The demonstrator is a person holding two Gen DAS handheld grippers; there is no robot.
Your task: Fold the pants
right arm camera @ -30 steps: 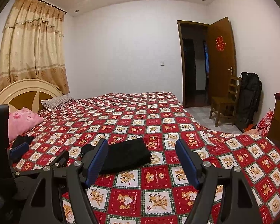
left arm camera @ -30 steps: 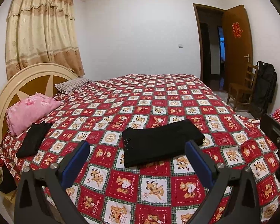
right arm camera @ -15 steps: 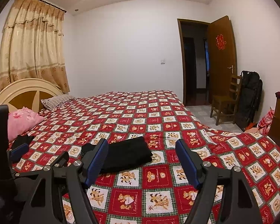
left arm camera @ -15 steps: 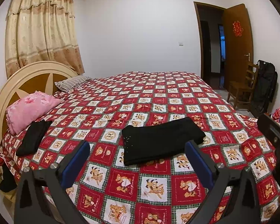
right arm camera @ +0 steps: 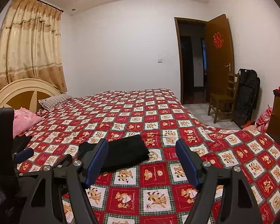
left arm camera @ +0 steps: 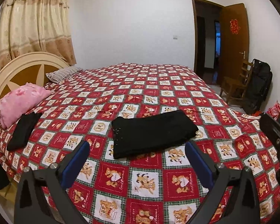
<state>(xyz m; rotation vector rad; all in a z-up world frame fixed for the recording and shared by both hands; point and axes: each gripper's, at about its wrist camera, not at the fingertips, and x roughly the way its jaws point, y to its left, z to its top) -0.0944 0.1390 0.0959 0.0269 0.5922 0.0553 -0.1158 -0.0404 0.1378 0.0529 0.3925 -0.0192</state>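
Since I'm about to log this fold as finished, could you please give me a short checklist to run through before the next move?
1. Folded black pants lie flat on the red checked bear-print bedspread: ok.
2. Left gripper open, holding nothing: ok.
3. Right gripper open, holding nothing: ok.
4. Both grippers clear of the pants: ok.
5. Fold edges aligned underneath: cannot tell.
6. Second black garment beside the pink pillow apart from the pants: ok.

A home bedroom: a wide bed [left arm camera: 140, 85] under a bear-patterned quilt, pillows [left arm camera: 18, 102] at its rounded headboard [left arm camera: 13, 72] (cream and brown), drawn curtains [right arm camera: 28, 46], a wooden door [right arm camera: 218, 56].
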